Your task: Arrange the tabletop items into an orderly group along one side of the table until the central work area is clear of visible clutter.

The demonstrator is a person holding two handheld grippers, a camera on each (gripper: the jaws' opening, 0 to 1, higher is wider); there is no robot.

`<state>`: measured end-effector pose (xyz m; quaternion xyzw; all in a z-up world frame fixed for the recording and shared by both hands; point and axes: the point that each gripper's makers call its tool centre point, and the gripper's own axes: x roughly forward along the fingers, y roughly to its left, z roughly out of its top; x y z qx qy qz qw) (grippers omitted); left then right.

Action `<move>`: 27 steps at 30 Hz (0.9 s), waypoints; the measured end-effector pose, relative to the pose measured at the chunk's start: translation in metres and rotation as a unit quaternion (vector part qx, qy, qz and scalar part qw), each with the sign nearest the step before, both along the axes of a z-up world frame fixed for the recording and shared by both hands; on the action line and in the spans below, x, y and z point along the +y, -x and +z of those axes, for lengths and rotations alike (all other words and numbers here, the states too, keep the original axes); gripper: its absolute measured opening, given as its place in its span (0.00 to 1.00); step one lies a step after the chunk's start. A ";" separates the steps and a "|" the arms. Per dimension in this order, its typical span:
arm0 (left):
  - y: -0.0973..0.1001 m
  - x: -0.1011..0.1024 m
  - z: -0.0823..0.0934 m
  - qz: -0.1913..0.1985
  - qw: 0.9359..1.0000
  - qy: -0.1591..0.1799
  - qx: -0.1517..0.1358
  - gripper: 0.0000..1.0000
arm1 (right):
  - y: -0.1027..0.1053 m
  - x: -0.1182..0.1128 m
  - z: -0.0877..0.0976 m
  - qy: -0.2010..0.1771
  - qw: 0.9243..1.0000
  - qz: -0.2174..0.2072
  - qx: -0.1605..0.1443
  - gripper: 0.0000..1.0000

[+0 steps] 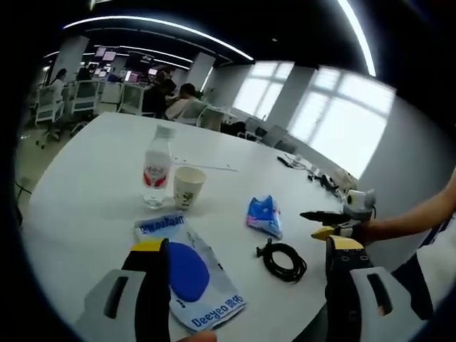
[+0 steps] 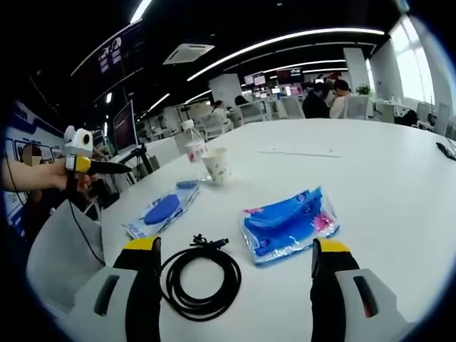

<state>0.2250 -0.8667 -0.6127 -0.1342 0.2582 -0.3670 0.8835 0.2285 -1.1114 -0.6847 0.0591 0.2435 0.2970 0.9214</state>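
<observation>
Table: a large white rounded tabletop carried every item, in an open office with windows, desks and seated people behind.
Left gripper: the left gripper was released, its yellow-tipped black jaws spread wide above the near edge and grasping nothing; it also showed at the left of the right gripper view, held in a hand beyond the table's edge.
Right gripper: the right gripper was likewise released, jaws wide apart and empty, raised over the near edge; in the left gripper view it entered from the right, held in a hand above the right edge.
Water bottle: a clear water bottle with a red-and-white label stood upright toward the middle of the tabletop.
Paper cup: a paper cup stood upright just beside the bottle.
White packet: a flat white packet with a blue oval and blue lettering lay near the near edge, under the left gripper's left jaw in the left gripper view.
Blue packet: a crumpled blue packet with pink print lay apart from the cup, between it and the cable.
Cable: a coiled black cable lay by the near edge, between the right gripper's jaws in its own view, not touched.
Thin strip: a pale thin strip lay flat farther back on the tabletop; what it was could not be told.
</observation>
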 end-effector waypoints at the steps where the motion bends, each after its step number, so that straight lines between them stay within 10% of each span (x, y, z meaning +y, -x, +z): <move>1: 0.000 0.000 0.000 -0.001 1.000 -0.001 0.000 0.87 | 0.000 -0.001 0.001 -0.001 1.000 -0.002 -0.001 0.85; 27: -0.006 -0.027 0.001 0.004 1.000 0.011 0.003 0.85 | 0.003 -0.033 -0.006 -0.002 1.000 -0.029 0.010 0.84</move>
